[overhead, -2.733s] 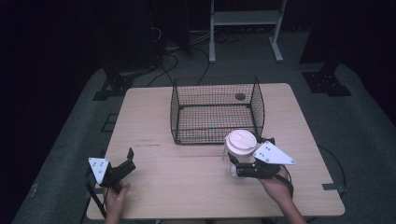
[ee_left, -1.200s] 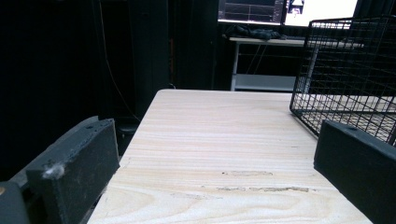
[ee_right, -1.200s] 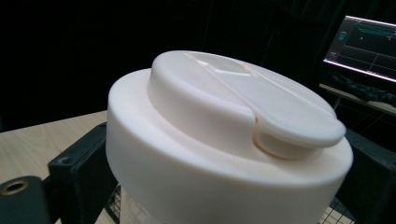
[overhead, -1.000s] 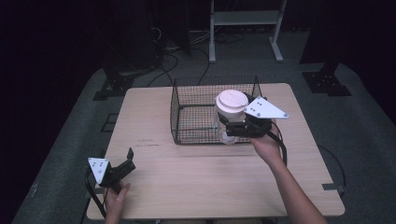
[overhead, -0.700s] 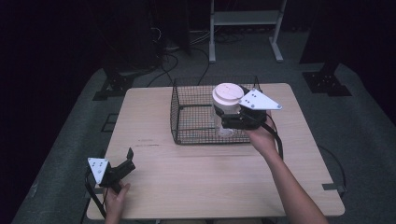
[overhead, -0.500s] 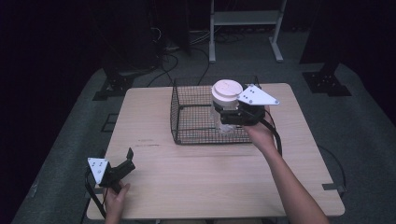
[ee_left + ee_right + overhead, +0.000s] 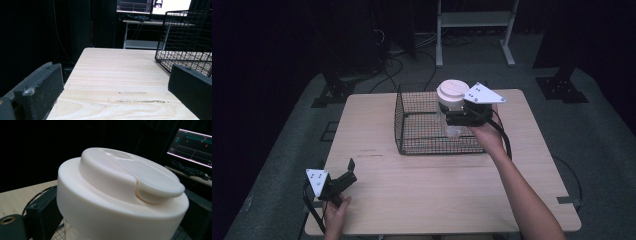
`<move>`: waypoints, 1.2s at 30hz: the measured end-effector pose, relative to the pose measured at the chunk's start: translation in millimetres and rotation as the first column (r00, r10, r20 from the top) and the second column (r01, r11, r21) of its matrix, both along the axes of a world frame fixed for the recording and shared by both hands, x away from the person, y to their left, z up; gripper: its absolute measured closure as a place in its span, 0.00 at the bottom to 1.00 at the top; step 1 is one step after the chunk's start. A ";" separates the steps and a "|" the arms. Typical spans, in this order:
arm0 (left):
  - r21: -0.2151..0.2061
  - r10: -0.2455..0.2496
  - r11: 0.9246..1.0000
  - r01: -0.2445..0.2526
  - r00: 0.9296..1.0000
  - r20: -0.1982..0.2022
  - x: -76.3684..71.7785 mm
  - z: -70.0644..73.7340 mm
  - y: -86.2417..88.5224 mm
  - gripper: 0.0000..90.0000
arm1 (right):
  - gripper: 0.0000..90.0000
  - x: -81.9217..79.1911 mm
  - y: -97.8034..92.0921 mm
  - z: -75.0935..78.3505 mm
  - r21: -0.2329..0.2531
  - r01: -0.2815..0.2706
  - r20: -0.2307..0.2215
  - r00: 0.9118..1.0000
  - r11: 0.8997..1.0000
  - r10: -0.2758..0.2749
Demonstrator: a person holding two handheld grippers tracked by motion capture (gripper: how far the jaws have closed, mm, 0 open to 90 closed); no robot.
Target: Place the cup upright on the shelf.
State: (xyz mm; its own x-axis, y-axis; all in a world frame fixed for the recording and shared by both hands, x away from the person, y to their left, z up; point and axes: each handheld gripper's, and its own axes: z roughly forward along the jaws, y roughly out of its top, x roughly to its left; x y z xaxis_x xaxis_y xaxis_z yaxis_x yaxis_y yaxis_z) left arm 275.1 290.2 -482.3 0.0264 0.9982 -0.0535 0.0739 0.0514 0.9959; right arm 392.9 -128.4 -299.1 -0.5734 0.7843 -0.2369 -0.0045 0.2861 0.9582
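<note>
My left gripper (image 7: 343, 181) rests at the counter's (image 7: 432, 180) seven o'clock corner, jaws spread wide with bare wood between them in the left gripper view. Toward twelve o'clock stands the wire basket (image 7: 412, 131). My right gripper (image 7: 451, 118) hangs over the basket's three o'clock side, jaws clamped on the clear jar (image 7: 451, 107) just below its white lid (image 7: 120, 192). I hold the jar upright above the basket floor.
</note>
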 end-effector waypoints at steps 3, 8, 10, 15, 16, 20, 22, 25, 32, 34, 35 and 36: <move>0.003 -0.001 1.000 0.001 1.000 -0.001 0.0 0.0 0.2 0.00 | 0.06 4.2 0.4 -1.4 0.000 0.002 0.001 1.000 1.000 -0.002; 0.000 0.000 1.000 0.000 1.000 -0.001 0.0 0.0 0.1 0.00 | 0.06 11.5 2.0 -2.7 -0.009 0.013 -0.002 1.000 1.000 -0.013; 0.000 0.000 1.000 0.000 1.000 -0.001 -0.1 0.0 0.1 0.00 | 0.06 14.2 2.8 -2.9 -0.010 0.015 -0.002 1.000 1.000 -0.015; -0.001 0.000 1.000 0.000 1.000 0.000 0.0 0.0 0.0 0.00 | 0.06 21.1 6.1 -3.6 -0.011 0.019 -0.003 1.000 1.000 -0.020; -0.001 0.000 1.000 0.000 1.000 -0.001 0.0 0.0 0.0 0.00 | 0.06 22.6 6.8 -3.6 -0.012 0.019 -0.003 1.000 1.000 -0.019; 0.001 -0.001 1.000 0.001 1.000 -0.001 0.0 0.0 0.3 0.00 | 0.06 27.6 10.8 -4.4 -0.009 0.020 0.004 1.000 1.000 -0.020; 0.000 -0.001 1.000 0.001 1.000 0.000 0.1 0.0 0.3 0.00 | 0.06 30.2 12.9 -5.2 -0.009 0.018 0.000 1.000 1.000 -0.018; 0.001 -0.001 1.000 0.001 1.000 -0.001 0.0 0.0 0.4 0.00 | 0.06 34.0 16.6 -6.6 -0.017 0.018 -0.004 1.000 1.000 -0.018; -0.001 -0.002 1.000 0.002 1.000 0.000 0.0 0.0 0.5 0.00 | 0.06 44.0 23.6 -9.5 -0.021 0.022 -0.007 1.000 1.000 -0.022; -0.003 -0.002 1.000 0.002 1.000 0.000 0.1 0.0 0.5 0.00 | 0.06 47.5 25.0 -10.5 -0.019 0.025 -0.009 1.000 1.000 -0.025; -0.003 -0.002 1.000 0.002 1.000 0.000 0.1 0.0 0.4 0.00 | 0.06 49.3 25.4 -11.1 -0.016 0.025 -0.010 1.000 1.000 -0.025; -0.002 -0.003 1.000 0.003 1.000 -0.001 0.0 0.0 0.4 0.00 | 0.06 51.1 25.7 -11.8 -0.013 0.026 -0.012 1.000 1.000 -0.026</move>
